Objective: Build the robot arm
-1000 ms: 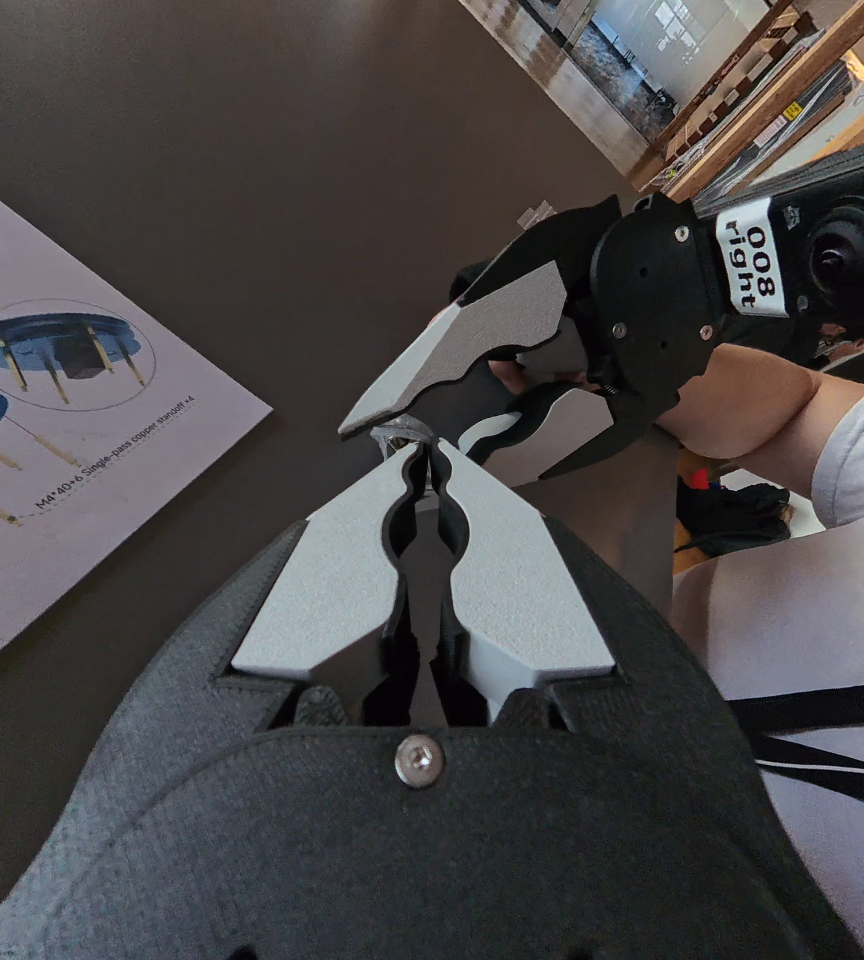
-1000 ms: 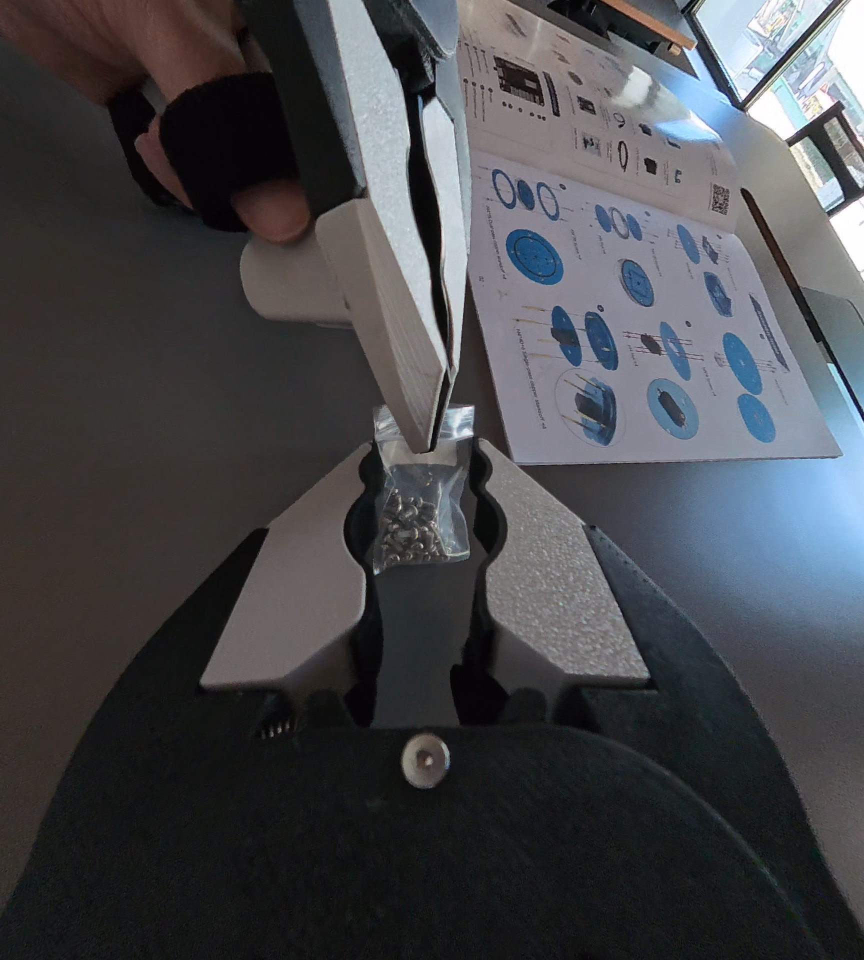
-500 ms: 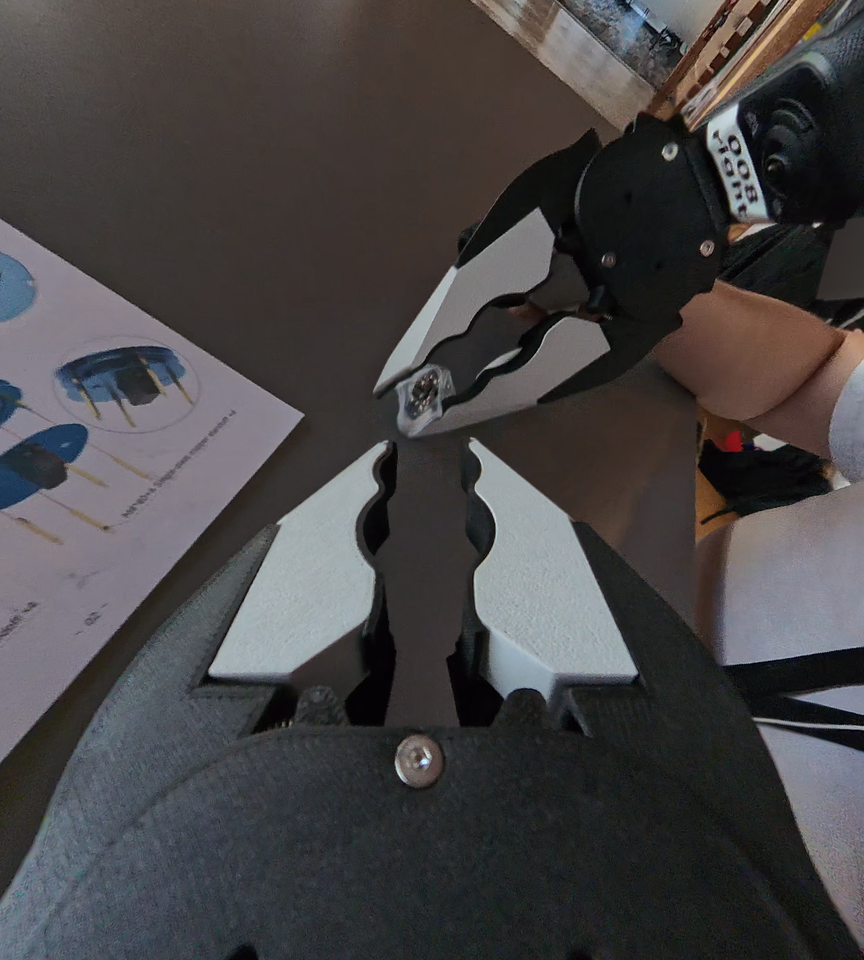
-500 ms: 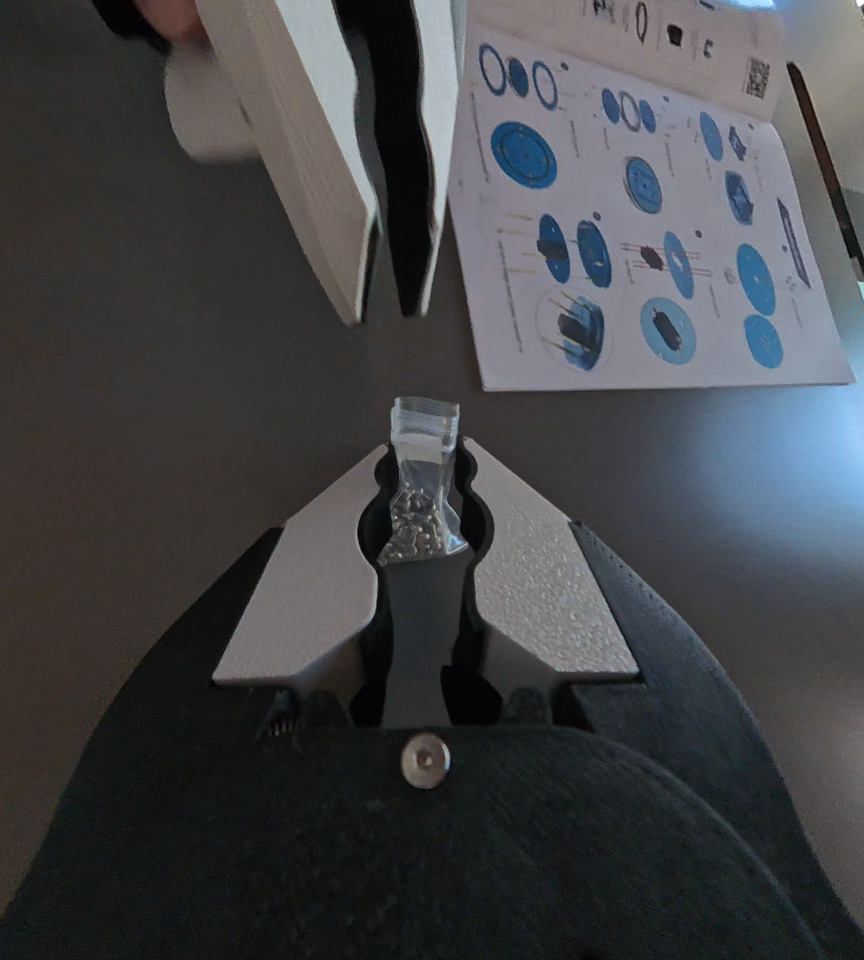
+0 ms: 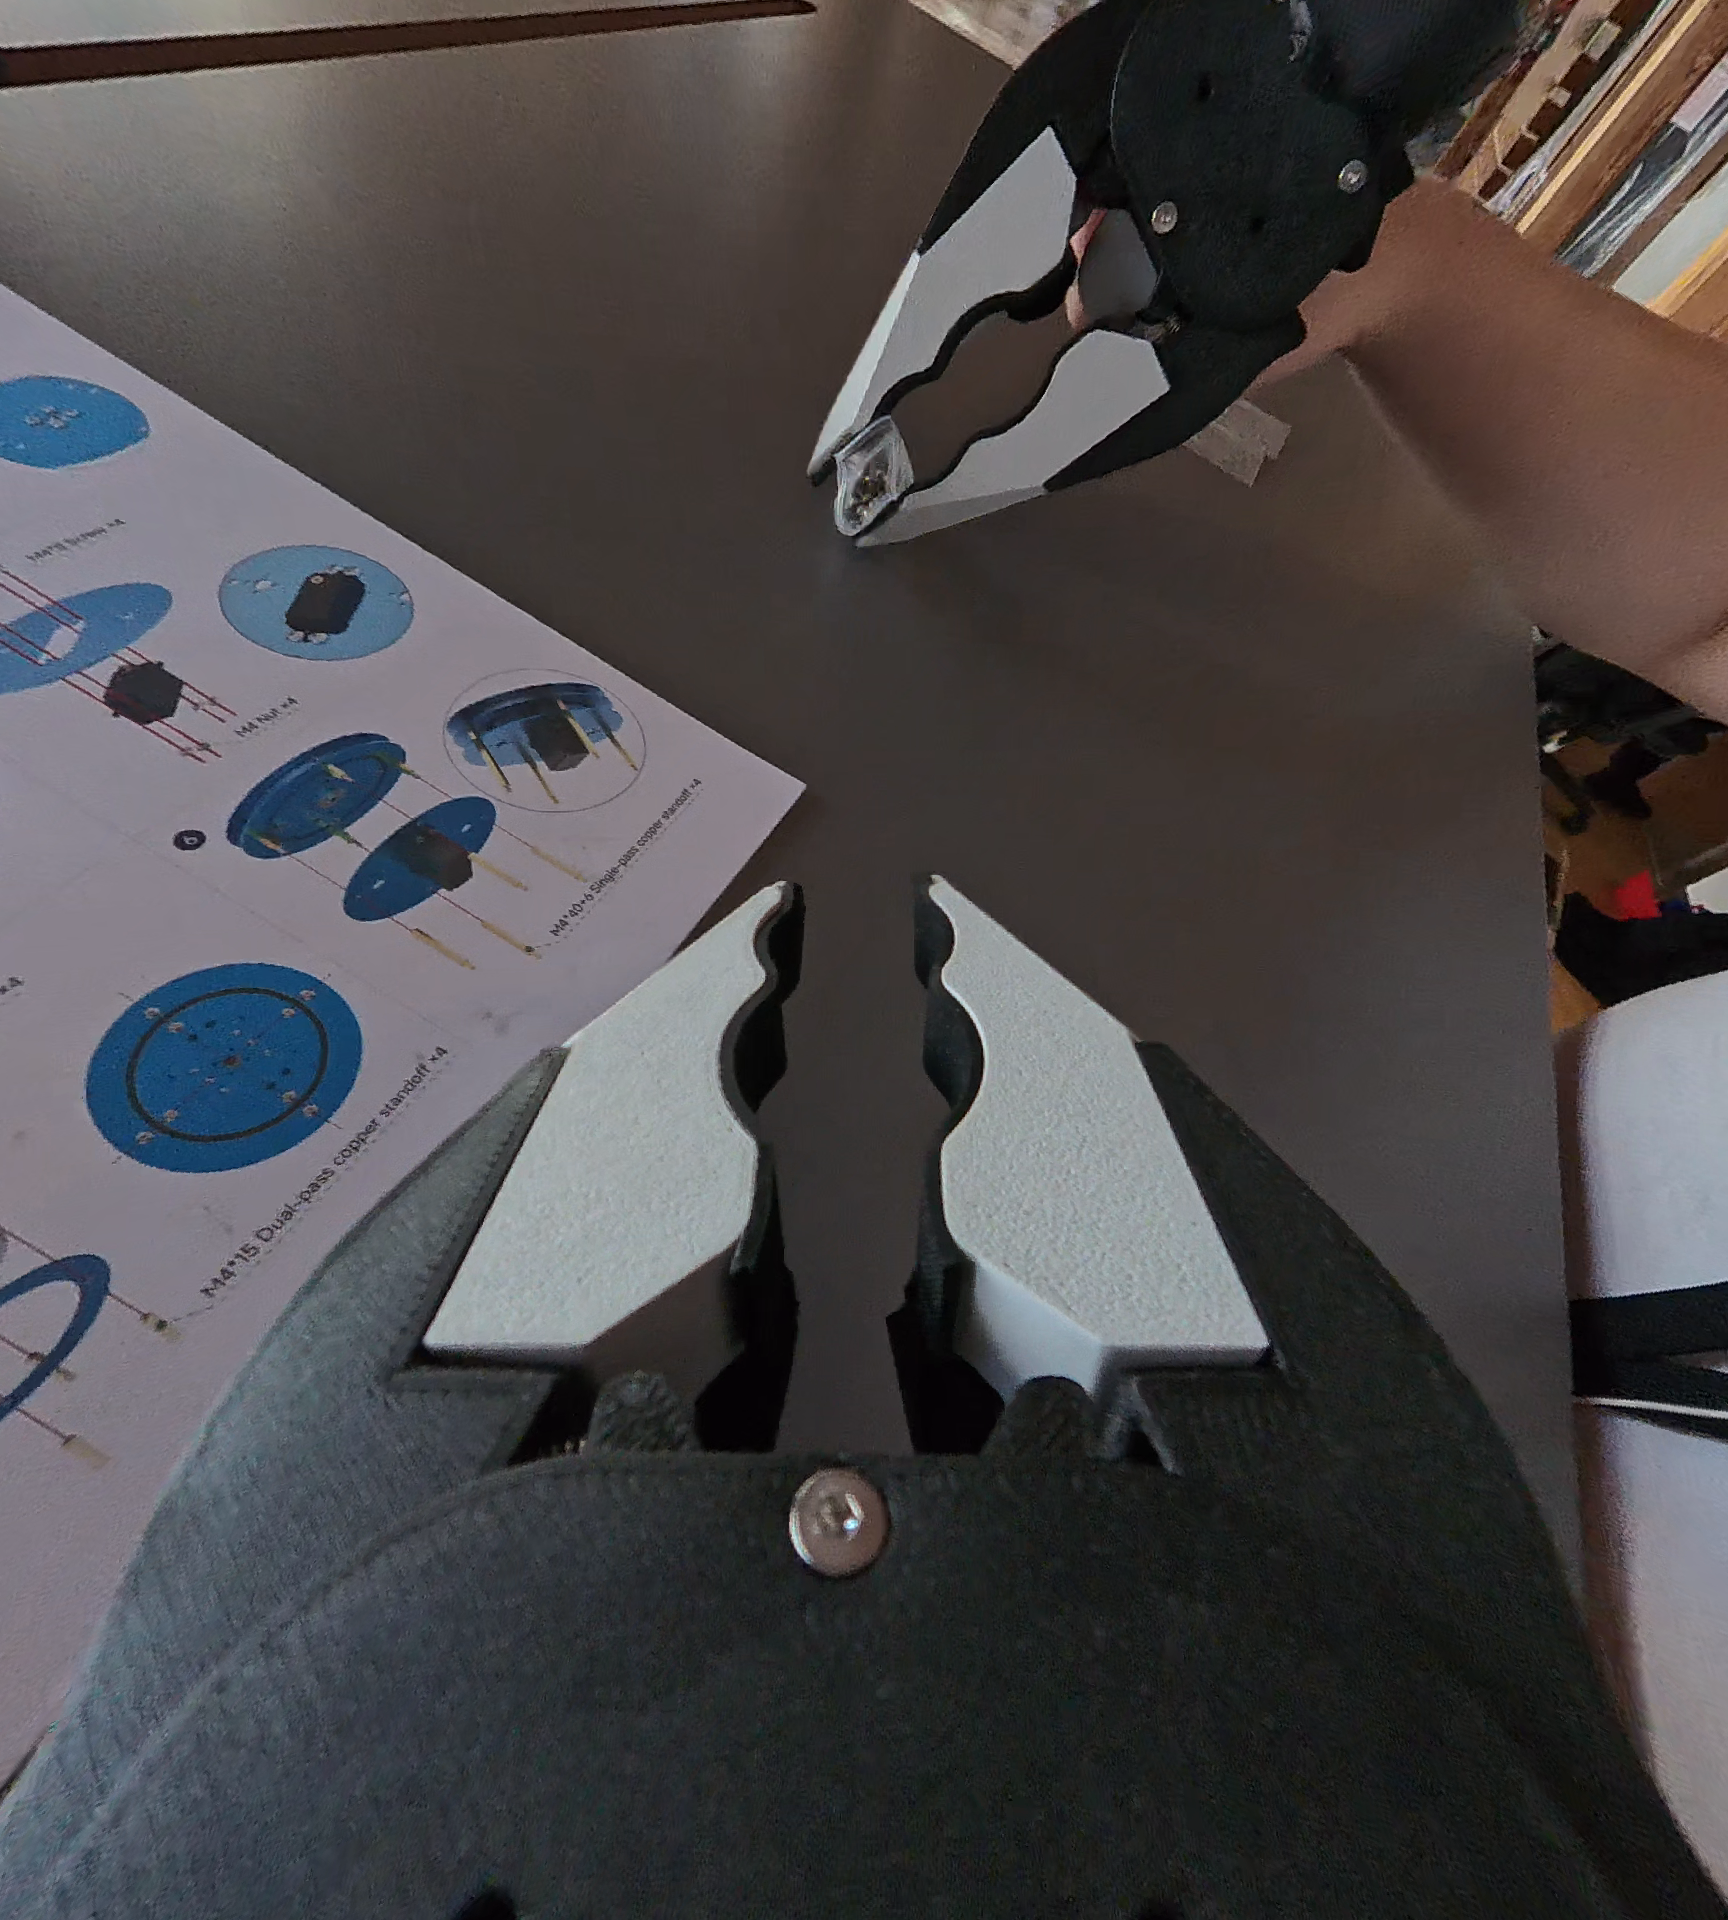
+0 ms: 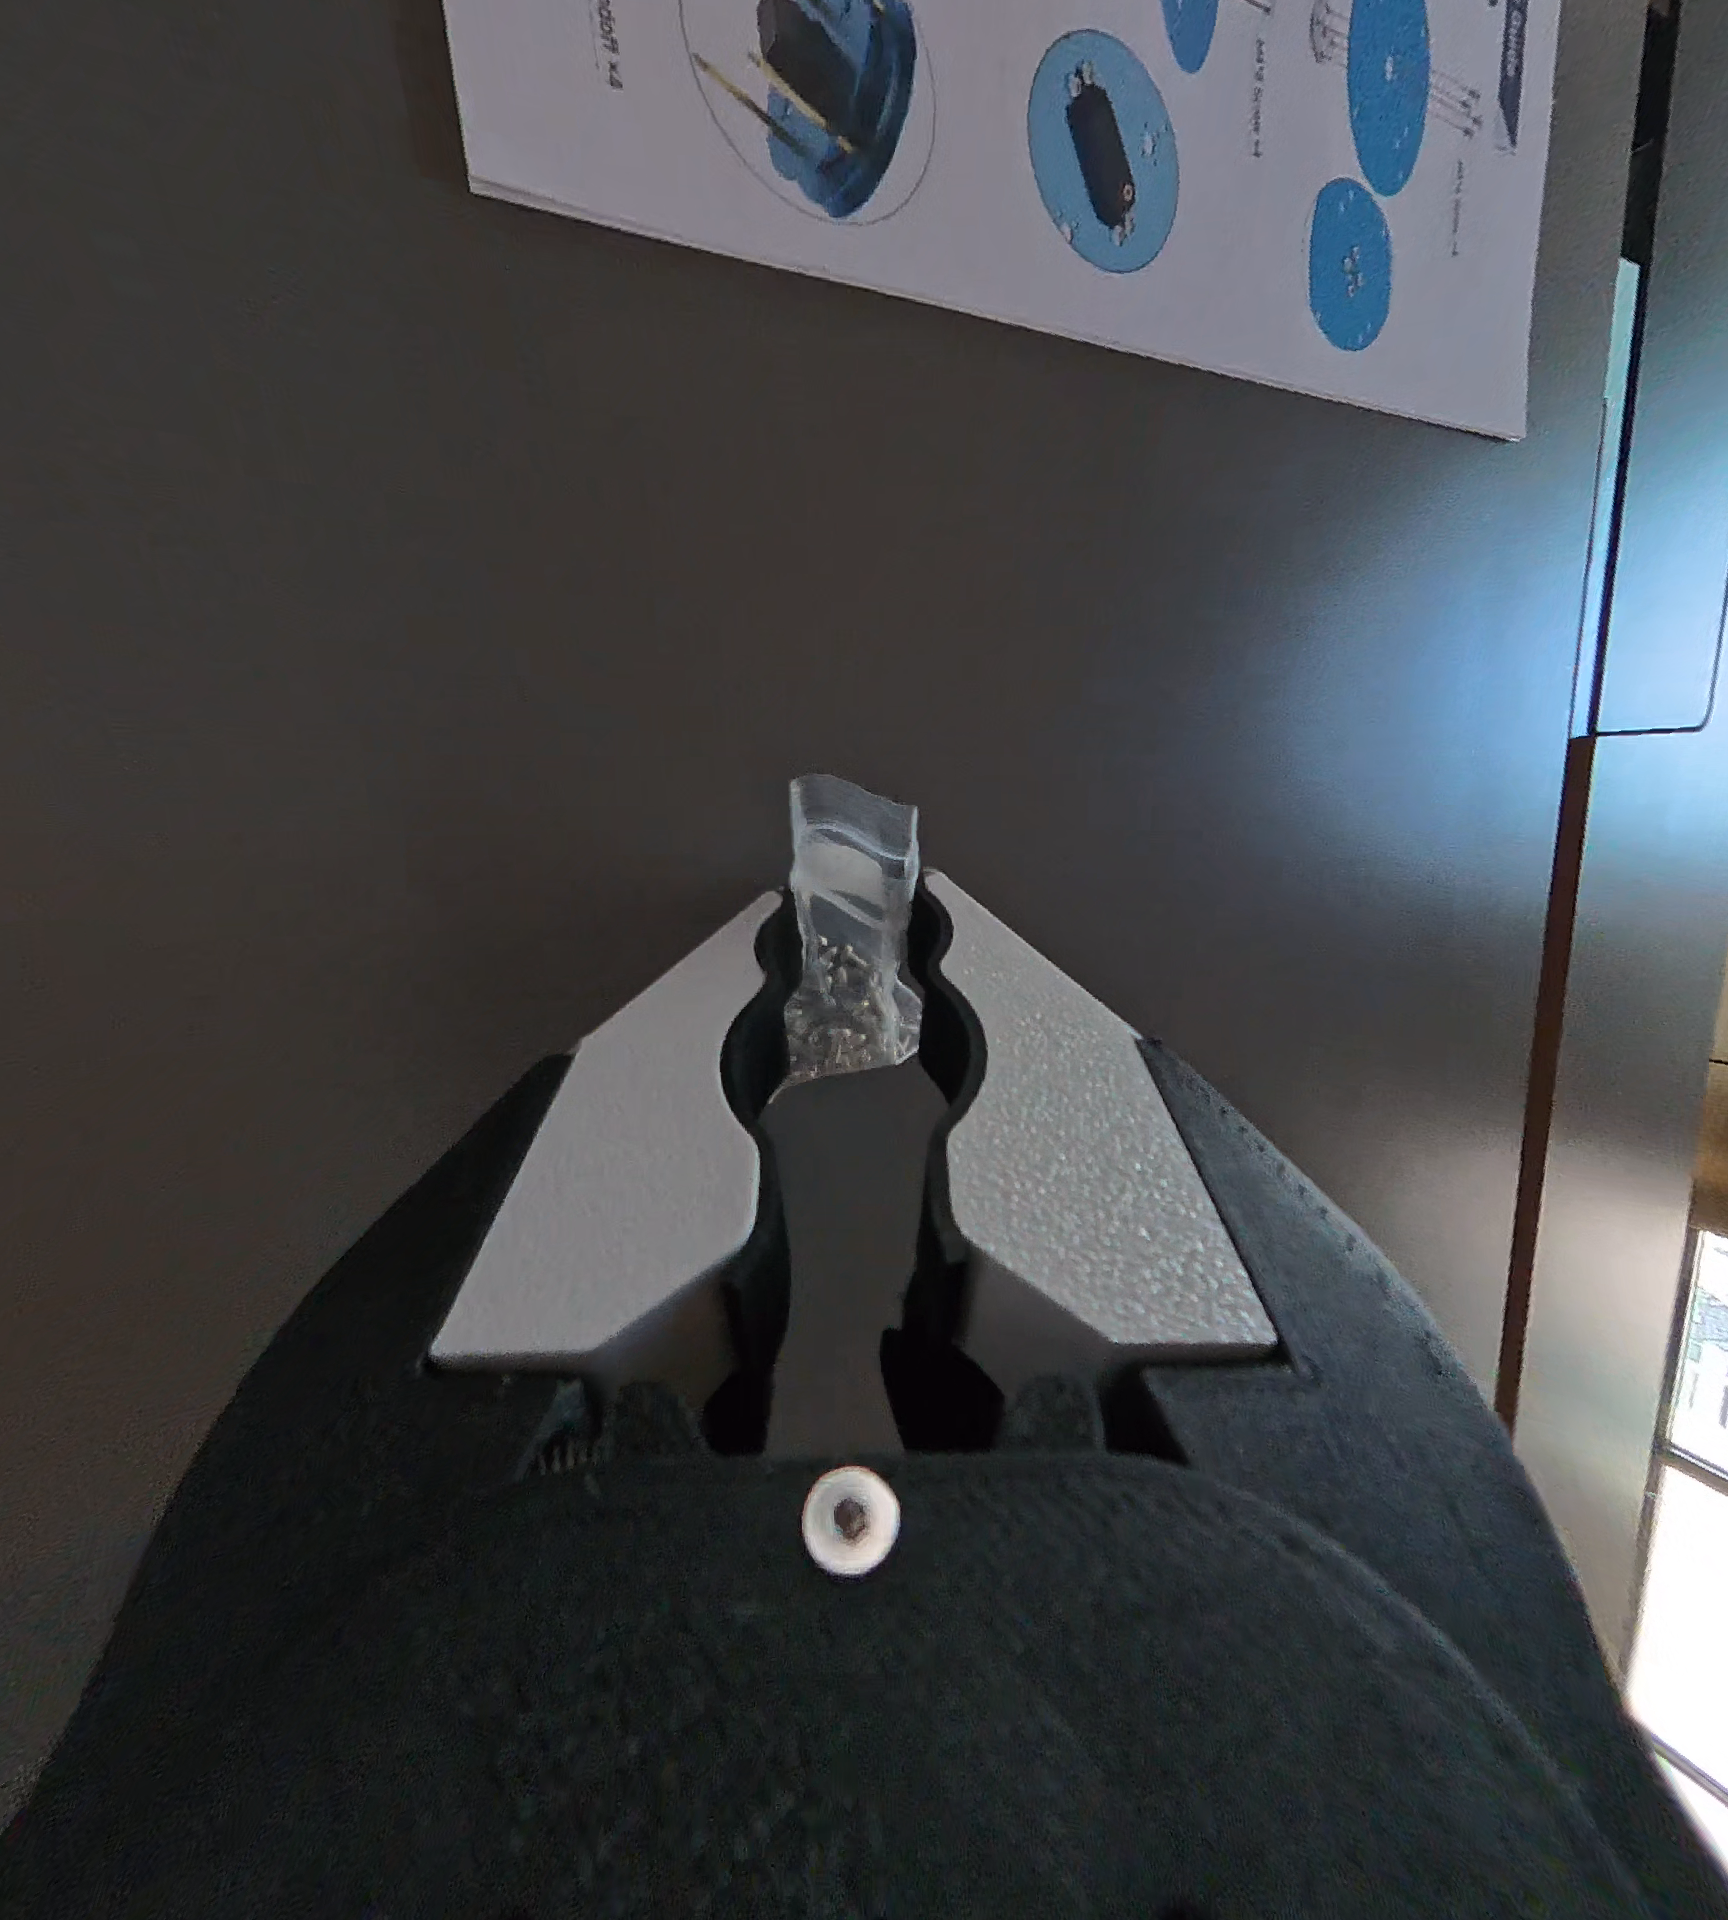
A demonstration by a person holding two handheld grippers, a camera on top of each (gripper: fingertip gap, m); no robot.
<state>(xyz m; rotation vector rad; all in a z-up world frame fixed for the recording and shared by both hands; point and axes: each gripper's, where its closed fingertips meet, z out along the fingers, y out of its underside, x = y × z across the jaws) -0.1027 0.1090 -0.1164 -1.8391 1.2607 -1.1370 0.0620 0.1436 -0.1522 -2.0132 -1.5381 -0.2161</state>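
Note:
My right gripper [image 6: 852, 904] is shut on a small clear plastic bag of metal screws [image 6: 847, 971]. The bag's top sticks out past the fingertips. In the left wrist view the right gripper [image 5: 855, 499] shows far off at the upper right, low over the dark table [image 5: 1099, 675], with the bag [image 5: 870, 480] pinched at its tips. My left gripper [image 5: 858, 899] is open and empty above the table. It sits near the corner of a printed instruction sheet [image 5: 216, 831] and well apart from the right gripper.
The white instruction sheet with blue diagrams lies at the left in the left wrist view and at the top in the right wrist view [image 6: 1151, 187]. The table edge [image 5: 1540, 831] runs down the right, beside a person's arm [image 5: 1587, 499]. Wooden shelves [image 5: 1691, 114] stand beyond. Some 20 cm of space lies between my two pairs of fingers.
My left gripper let go of the bag, opened and drew back. My right gripper kept the bag and moved away down toward the table. The two grippers are now far apart.

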